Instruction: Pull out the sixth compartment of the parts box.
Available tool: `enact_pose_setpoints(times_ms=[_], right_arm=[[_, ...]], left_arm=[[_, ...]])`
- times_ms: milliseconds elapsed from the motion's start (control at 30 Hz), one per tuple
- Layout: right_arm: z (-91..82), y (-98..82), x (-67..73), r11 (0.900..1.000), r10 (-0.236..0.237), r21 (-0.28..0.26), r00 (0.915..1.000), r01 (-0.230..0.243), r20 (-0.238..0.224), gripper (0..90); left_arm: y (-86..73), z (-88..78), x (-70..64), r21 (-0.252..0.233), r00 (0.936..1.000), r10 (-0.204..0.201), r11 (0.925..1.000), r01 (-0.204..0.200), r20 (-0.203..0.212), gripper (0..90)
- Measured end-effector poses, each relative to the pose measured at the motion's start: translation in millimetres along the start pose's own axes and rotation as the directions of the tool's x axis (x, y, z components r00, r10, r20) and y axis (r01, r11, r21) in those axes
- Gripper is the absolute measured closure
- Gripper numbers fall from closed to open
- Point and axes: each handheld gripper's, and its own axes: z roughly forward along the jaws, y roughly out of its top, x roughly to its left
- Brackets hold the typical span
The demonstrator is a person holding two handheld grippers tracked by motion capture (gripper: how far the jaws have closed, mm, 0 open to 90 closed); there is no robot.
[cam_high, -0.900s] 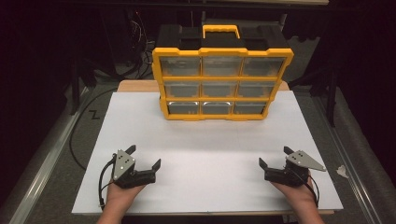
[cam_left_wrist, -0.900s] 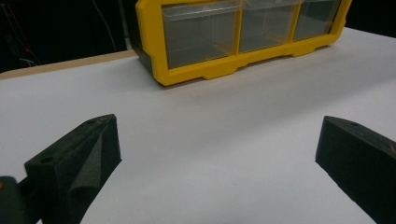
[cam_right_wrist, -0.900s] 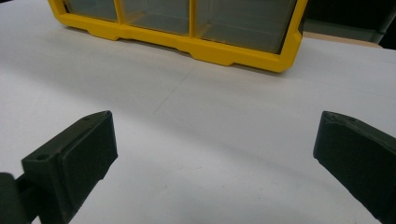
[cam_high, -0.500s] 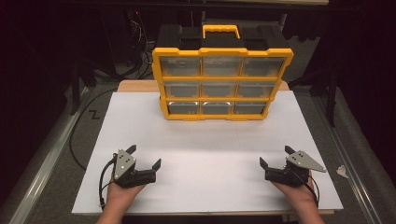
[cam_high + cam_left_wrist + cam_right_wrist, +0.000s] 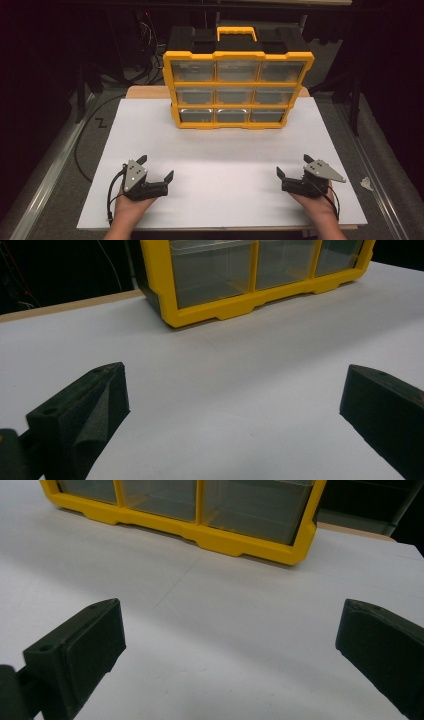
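Item one: yellow-and-black organizer case (image 5: 239,82), upright at the far middle of my table (image 5: 225,160), yellow handle on top. Nine clear drawers in three rows of three; I can read no brand or label on it, and through the drawer fronts I cannot tell any contents. Item two: left hand-held gripper (image 5: 155,168), resting at the near left edge, jaws spread wide, nothing between them. Item three: right hand-held gripper (image 5: 295,165), near right edge, likewise released and holding nothing. Both lie well apart from the case, facing it.
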Motion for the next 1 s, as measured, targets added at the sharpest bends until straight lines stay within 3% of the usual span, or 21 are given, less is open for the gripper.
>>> enact_pose_setpoints(times_ms=[467,1000], right_arm=[[19.9,7.2,-3.1,1.000,0.000,-0.022,0.9996,0.000,0.027,1.1],[58.1,22.5,-5.7,1.000,-0.007,0.011,0.9988,0.007,0.048,1.3]], left_arm=[[-0.6,0.7,0.7,-0.006,1.0000,-0.003,1.0000,0.003,-0.001,0.3],[-0.8,0.2,0.5,-0.018,1.0000,-0.001,0.9998,0.001,-0.005,0.3]])
